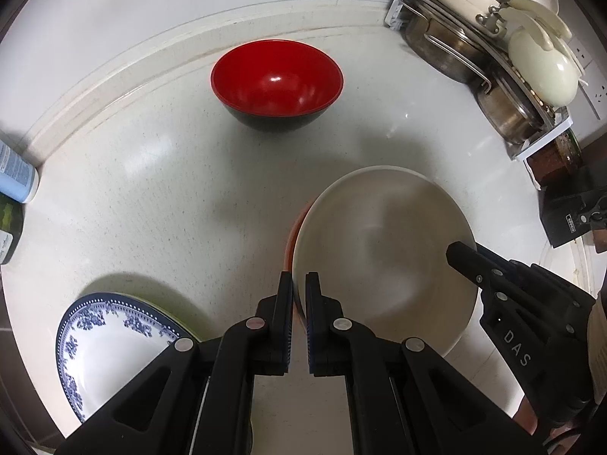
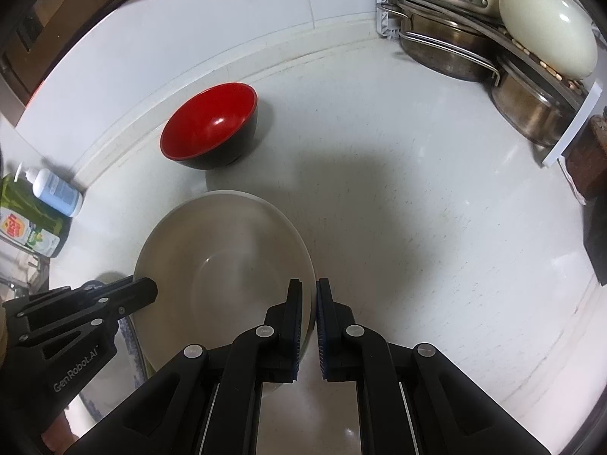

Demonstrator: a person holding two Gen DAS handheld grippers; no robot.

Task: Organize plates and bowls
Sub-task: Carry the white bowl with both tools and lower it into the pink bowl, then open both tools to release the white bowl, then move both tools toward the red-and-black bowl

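Observation:
A large bowl (image 1: 383,250), white inside and orange outside, hangs between both grippers over the pale counter (image 1: 170,197). My left gripper (image 1: 299,276) is shut on its left rim. My right gripper (image 2: 309,283) is shut on the opposite rim of the bowl (image 2: 227,258). Each wrist view shows the other gripper at the far rim: the right gripper (image 1: 461,256) and the left gripper (image 2: 148,290). Whether the bowl touches the counter I cannot tell. A red bowl (image 1: 277,76) with a black outside stands farther back by the wall. At the near left lies a blue-and-white plate (image 1: 110,341).
A white rack (image 2: 569,140) with steel pots (image 2: 444,49) and cream lids fills the back right corner. Bottles (image 2: 57,193) stand at the left edge. A dark box (image 1: 569,212) sits at the right. A raised ledge runs along the wall behind the red bowl (image 2: 208,125).

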